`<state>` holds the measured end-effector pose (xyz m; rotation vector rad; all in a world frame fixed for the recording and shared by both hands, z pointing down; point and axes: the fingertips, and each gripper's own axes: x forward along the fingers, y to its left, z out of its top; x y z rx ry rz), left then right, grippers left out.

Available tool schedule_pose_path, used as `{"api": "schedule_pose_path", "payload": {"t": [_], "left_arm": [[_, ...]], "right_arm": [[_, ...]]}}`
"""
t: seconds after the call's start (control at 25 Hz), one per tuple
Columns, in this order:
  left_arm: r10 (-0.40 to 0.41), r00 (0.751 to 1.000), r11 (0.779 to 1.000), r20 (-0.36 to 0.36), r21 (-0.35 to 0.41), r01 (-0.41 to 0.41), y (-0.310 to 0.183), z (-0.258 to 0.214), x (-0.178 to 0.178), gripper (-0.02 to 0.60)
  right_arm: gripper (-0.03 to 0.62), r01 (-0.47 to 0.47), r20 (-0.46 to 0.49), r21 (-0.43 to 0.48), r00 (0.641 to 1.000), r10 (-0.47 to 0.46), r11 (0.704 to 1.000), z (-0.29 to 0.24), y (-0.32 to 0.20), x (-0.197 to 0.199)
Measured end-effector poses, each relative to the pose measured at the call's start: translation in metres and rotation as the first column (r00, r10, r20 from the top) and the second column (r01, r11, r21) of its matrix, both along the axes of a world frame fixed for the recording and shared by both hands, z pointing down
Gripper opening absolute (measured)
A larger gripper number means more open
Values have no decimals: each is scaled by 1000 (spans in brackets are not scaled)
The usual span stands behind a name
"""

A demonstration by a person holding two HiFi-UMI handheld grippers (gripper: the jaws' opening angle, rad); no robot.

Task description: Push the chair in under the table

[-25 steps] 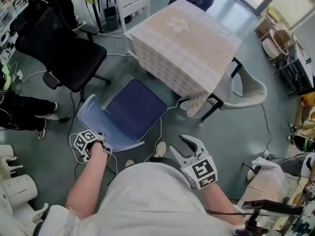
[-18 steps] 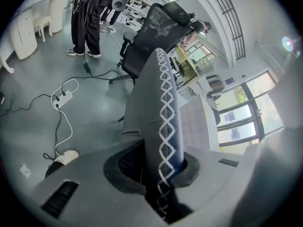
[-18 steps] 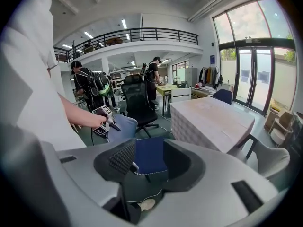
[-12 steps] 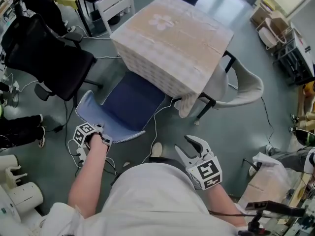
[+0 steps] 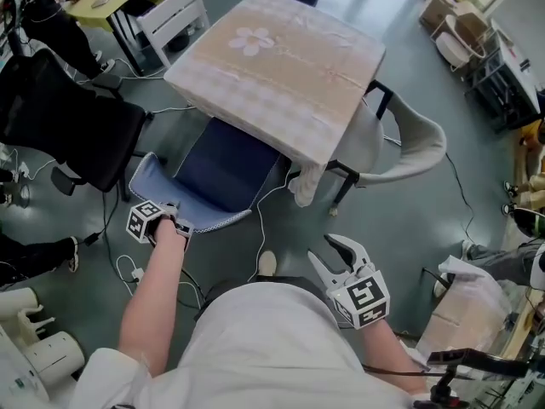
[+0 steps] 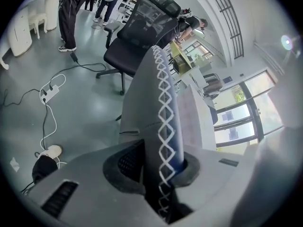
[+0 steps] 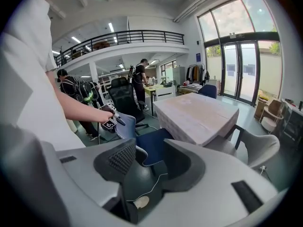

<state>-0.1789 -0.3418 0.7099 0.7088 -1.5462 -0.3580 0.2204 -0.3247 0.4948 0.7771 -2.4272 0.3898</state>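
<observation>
The blue chair (image 5: 223, 167) has a pale backrest edged in white zigzag stitching (image 5: 157, 196), and the front of its seat lies under the cloth-covered table (image 5: 281, 66). My left gripper (image 5: 166, 220) is shut on the backrest's top edge. In the left gripper view that stitched edge (image 6: 163, 103) runs up between the pads of the left gripper (image 6: 158, 167). My right gripper (image 5: 336, 258) hangs open and empty above the floor, near my body and right of the chair. The right gripper view shows the right gripper (image 7: 149, 162) with jaws apart, the chair (image 7: 154, 145), the table (image 7: 194, 115) and the left gripper (image 7: 111, 122).
A black office chair (image 5: 60, 135) stands left of the blue chair. A pale shell chair (image 5: 409, 147) is at the table's right side and a white wooden chair (image 5: 174, 15) behind it. Cables (image 5: 128, 271) lie on the floor. People stand in the background.
The chair has slid toward the table and its seat now goes under the cloth. My left gripper has travelled with the backrest. The right gripper stays open.
</observation>
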Motion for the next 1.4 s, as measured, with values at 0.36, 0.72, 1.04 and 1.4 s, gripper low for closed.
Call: {"api": "schedule_pose_path", "payload": {"t": [0.36, 0.72, 1.04, 1.4], "left_arm": [[15, 1000, 1000, -3, 4, -15, -55, 1, 19, 91], [34, 999, 999, -21, -1, -34, -60, 0, 23, 110], [135, 986, 988, 97, -95, -125, -48, -10, 14, 178], [214, 930, 953, 297, 144, -266, -26, -104, -19, 176]], "right_arm": [[192, -64, 9, -13, 998, 64, 998, 6, -5, 29], [192, -67, 16, -23, 998, 68, 997, 7, -6, 24], [192, -21, 17, 1, 1000, 21, 1000, 0, 4, 0], [190, 34, 25, 35, 999, -35, 999, -8, 35, -41]]}}
